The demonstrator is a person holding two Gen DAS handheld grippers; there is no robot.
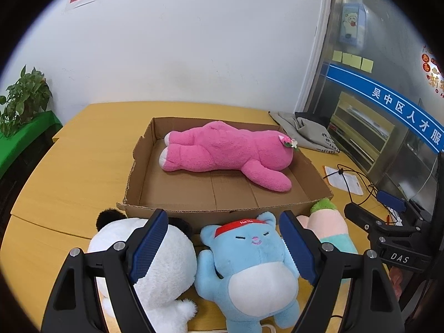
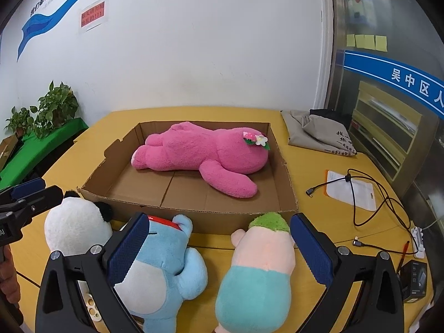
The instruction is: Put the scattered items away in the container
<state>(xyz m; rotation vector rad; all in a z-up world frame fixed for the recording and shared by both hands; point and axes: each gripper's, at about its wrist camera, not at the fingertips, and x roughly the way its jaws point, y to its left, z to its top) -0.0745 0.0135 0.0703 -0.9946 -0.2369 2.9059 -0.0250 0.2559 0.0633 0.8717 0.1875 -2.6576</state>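
Lying between left tool (image 1: 223, 240) fingers: blue plush (image 1: 249, 272).

Ahead of the left gripper (image 1: 223, 245), the way to the cardboard box (image 1: 177, 213) is blocked low by the blue plush (image 1: 249, 272) and panda plush (image 1: 155, 263). Beyond its near wall, bare floor is left before the pink plush (image 1: 224, 152).

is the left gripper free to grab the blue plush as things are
Probably yes: the left gripper is open, with the blue plush lying between its fingers on the table. The panda plush presses close on one side, though nothing covers the blue one.
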